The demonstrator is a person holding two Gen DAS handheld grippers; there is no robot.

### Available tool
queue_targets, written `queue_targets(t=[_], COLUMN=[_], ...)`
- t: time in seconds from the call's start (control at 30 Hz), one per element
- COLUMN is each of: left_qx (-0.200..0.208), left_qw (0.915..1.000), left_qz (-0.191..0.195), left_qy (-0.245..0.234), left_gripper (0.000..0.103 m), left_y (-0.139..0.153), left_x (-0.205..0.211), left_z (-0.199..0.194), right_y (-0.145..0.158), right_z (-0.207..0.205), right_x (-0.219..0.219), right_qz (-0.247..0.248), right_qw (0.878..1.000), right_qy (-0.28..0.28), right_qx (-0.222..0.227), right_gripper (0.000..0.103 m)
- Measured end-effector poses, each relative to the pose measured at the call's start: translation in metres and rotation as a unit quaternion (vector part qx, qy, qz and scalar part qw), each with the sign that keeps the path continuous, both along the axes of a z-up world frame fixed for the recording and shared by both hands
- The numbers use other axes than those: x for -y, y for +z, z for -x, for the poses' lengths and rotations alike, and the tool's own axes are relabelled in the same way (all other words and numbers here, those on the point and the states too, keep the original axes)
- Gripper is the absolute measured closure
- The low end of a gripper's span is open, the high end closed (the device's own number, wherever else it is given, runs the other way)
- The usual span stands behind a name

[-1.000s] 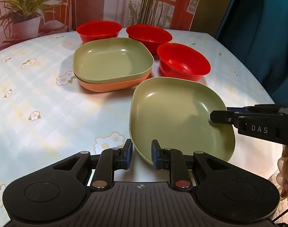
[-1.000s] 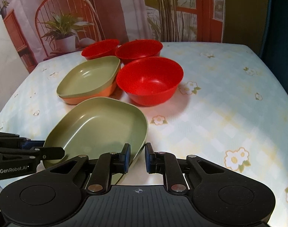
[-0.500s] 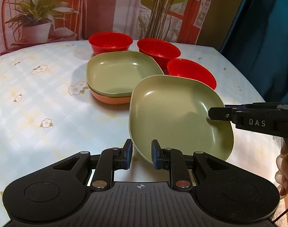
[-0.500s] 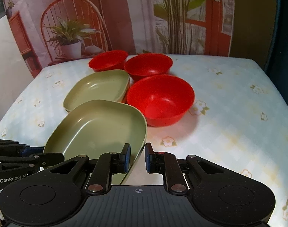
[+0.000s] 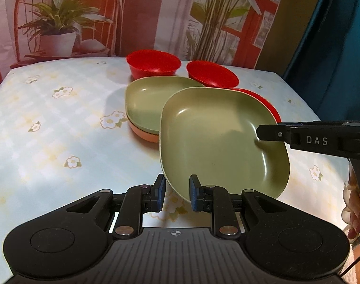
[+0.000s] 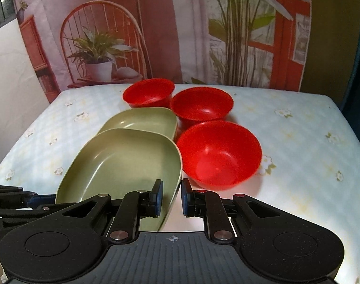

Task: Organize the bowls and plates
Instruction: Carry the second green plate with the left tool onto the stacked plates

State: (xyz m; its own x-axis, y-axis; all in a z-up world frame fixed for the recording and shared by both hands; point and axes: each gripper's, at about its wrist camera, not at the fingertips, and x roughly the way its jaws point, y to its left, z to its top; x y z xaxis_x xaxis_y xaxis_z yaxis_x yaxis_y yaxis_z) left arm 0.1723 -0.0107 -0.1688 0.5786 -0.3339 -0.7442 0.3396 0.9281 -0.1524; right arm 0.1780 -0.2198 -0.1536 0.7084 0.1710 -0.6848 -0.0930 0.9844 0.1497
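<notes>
Both the left gripper [image 5: 175,190] and right gripper [image 6: 171,197] are clenched on opposite rims of the green plate [image 5: 217,139], sharing its weight so it rides level. It hangs above the table [image 5: 49,142], with the plate stack [image 5: 144,108] at eleven o'clock, likely its landing spot

Home dining corner: floral tablecloth [image 5: 61,123], chair [image 6: 104,47], potted plant [image 5: 59,33].

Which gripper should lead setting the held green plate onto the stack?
Left, probably. The left gripper holds the held green plate's near rim on the side facing the plate stack. The right gripper holds the opposite rim, beside the nearest red bowl, so it has less room.
</notes>
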Motion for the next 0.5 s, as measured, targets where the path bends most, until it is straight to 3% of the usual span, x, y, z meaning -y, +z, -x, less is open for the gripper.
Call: queue_targets(t=[0.5], left_qx=[0.005], left_qw=[0.9996], left_qz=[0.006], left_qy=[0.027], left_gripper=[0.08], left_y=[0.005], left_x=[-0.011], left_z=[-0.022], right_y=[0.007], right_z=[-0.035], right_x=[-0.017], right_qz=[0.007], right_qw=[1.0], right_qy=[0.025], right_qx=[0.012], right_gripper=[0.088])
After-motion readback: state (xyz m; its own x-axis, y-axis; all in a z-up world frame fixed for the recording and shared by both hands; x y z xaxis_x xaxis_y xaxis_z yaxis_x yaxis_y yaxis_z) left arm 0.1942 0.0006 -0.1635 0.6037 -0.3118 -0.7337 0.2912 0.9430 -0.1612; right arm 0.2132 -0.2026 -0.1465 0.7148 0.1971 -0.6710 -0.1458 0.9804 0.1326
